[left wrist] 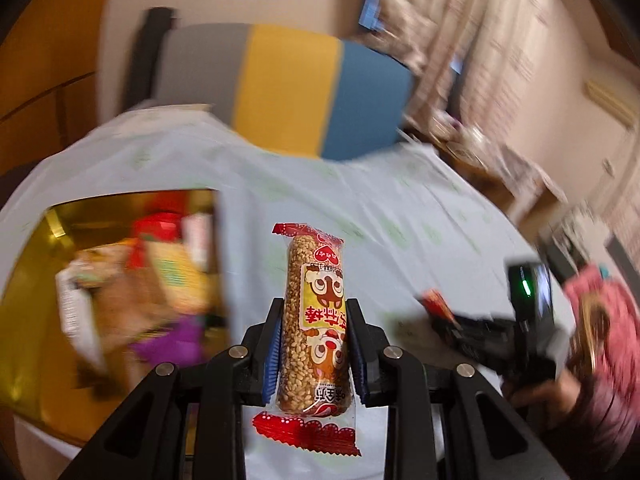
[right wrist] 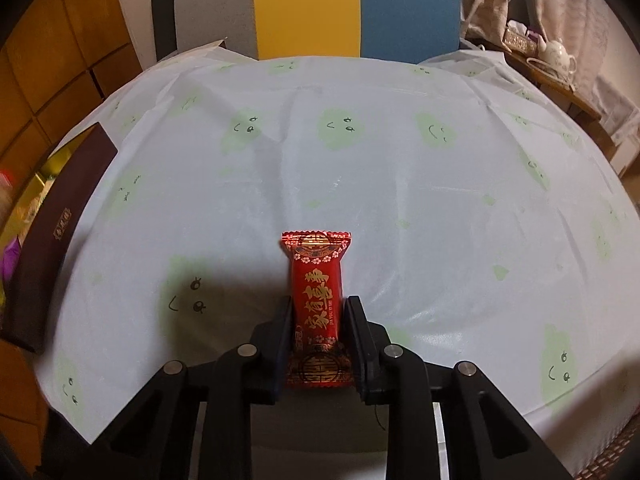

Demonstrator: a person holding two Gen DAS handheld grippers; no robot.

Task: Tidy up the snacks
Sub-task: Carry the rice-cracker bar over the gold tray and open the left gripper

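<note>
Tablecloth [right wrist: 360, 184], pale with green smiley blobs, covers the table. Left gripper [left wrist: 314, 344] pinches a sesame-grain bar [left wrist: 314, 320] in clear wrapper with red ends, lifted above the cloth; gold-lined box [left wrist: 36, 280] of mixed snacks lies to its left, blurred. Right gripper [right wrist: 316, 332] pinches a red candy packet [right wrist: 316, 300] with gold characters, low over the near cloth. Dark box lid [right wrist: 60, 240] sits at the far left. Striped chair [right wrist: 320, 8] stands beyond the table.

left wrist cam: rides its gripper, looks down across tablecloth [left wrist: 400, 216] toward chair [left wrist: 288, 88], close, blurred
right wrist cam: same heading, steeper, sharp
shared: tablecloth, chair
</note>
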